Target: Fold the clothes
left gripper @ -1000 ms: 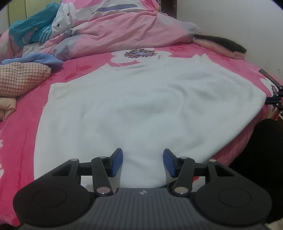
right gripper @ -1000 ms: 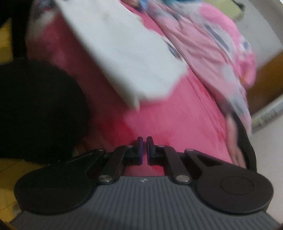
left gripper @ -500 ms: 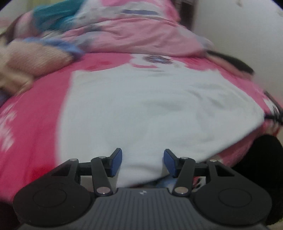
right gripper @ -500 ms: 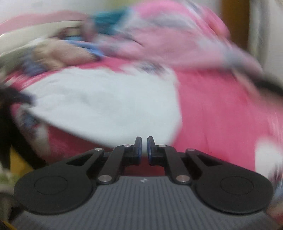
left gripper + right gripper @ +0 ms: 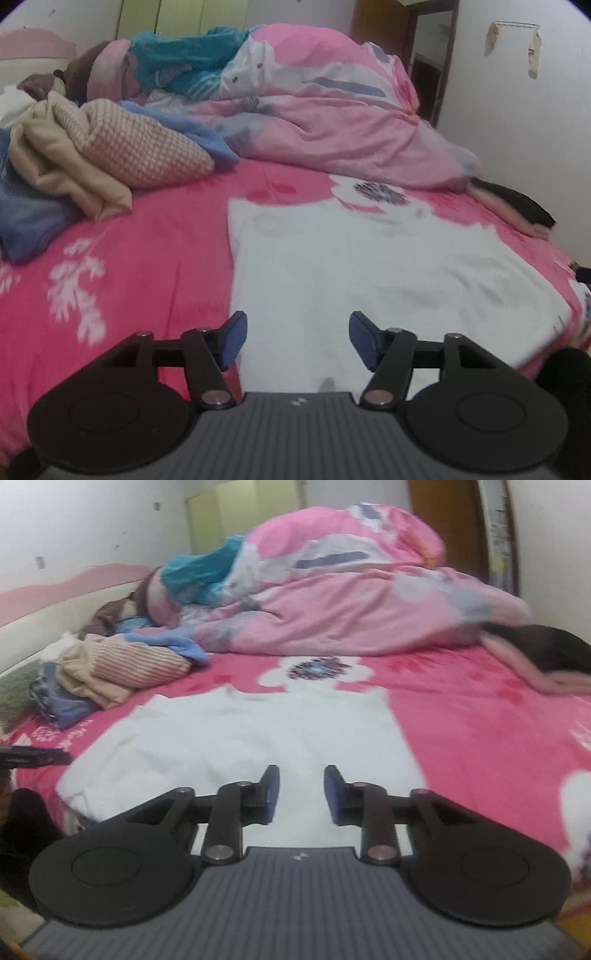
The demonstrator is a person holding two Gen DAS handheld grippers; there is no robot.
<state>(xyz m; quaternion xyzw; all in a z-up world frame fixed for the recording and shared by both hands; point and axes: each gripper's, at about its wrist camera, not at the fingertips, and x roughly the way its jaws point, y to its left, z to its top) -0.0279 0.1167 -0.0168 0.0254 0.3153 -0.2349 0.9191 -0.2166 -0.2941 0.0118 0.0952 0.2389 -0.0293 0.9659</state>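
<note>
Left wrist: white garment [image 5: 369, 266] flat on bed; both hand-held grippers agape, empty.

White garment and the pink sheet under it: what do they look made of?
White garment: likely a soft knit such as cotton; matte, with shallow soft wrinkles. The weave is too blurred to confirm. Pink sheet: thin woven fabric with a printed white floral pattern, matte, lying smooth.
</note>
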